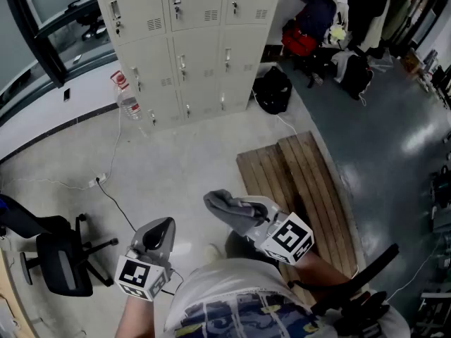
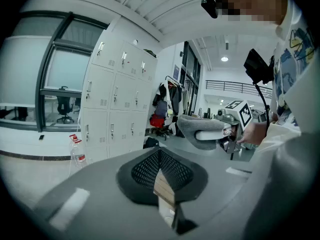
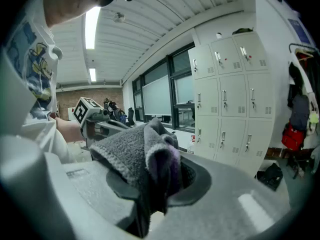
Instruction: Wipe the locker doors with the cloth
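Observation:
The beige lockers (image 1: pixel 190 55) stand a few steps ahead, doors closed; they also show in the left gripper view (image 2: pixel 112 109) and the right gripper view (image 3: pixel 235 104). A grey cloth (image 1: pixel 227 205) is clamped in my right gripper (image 1: pixel 239 213), bunched over the jaws (image 3: pixel 145 154), and held in the air far from the doors. My left gripper (image 1: pixel 161 229) hangs to its left, jaws together with nothing between them (image 2: pixel 161 176). From the left gripper view the cloth (image 2: pixel 192 126) drapes over the right gripper's tip.
A water bottle (image 1: pixel 127 101) stands at the lockers' left foot. A black backpack (image 1: pixel 273 90) lies at their right. A wooden pallet (image 1: pixel 303 189) lies on the floor to my right, an office chair (image 1: pixel 60 259) to my left, and a cable with a power strip (image 1: pixel 99 182) runs across the floor.

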Available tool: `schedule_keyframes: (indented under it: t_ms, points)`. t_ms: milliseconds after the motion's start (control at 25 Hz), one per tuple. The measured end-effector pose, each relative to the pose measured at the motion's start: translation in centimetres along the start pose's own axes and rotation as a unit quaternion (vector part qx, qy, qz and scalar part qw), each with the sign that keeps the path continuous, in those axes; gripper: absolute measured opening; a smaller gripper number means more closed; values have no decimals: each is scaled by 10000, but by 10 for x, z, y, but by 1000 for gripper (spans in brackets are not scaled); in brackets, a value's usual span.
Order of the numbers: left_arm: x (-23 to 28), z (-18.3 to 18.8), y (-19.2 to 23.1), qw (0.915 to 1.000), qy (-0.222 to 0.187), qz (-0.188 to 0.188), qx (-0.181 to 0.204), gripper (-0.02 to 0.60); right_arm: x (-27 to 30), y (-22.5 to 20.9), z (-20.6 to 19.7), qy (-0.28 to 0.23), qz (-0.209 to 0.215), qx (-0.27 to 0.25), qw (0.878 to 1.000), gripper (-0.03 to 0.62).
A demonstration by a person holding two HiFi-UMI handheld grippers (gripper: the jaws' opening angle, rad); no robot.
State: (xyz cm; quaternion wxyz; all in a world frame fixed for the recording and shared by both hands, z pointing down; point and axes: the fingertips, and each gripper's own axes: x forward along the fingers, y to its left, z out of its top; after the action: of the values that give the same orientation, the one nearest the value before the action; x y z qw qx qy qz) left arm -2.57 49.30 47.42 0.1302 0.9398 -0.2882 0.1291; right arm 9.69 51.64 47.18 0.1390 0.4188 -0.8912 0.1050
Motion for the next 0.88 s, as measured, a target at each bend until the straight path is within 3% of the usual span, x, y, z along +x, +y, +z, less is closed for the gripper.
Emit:
schedule_keyframes:
  t_ms: [280,440,640,880]
  points:
    - [56,15,14,9996,287,-78,29,2,7,-65,-1,43,-112,123,9999,91]
    - [93,38,39,9995,231,207,-31,2,28,-114,5,112,157,74,9998,91]
    - [148,73,63,9976,270,525,349,2,57,-178,26,163,463,-371,9981,94]
    - [198,119,88,9973,-64,654,-330,2,99,-242,42,174,789,-665,9945,94]
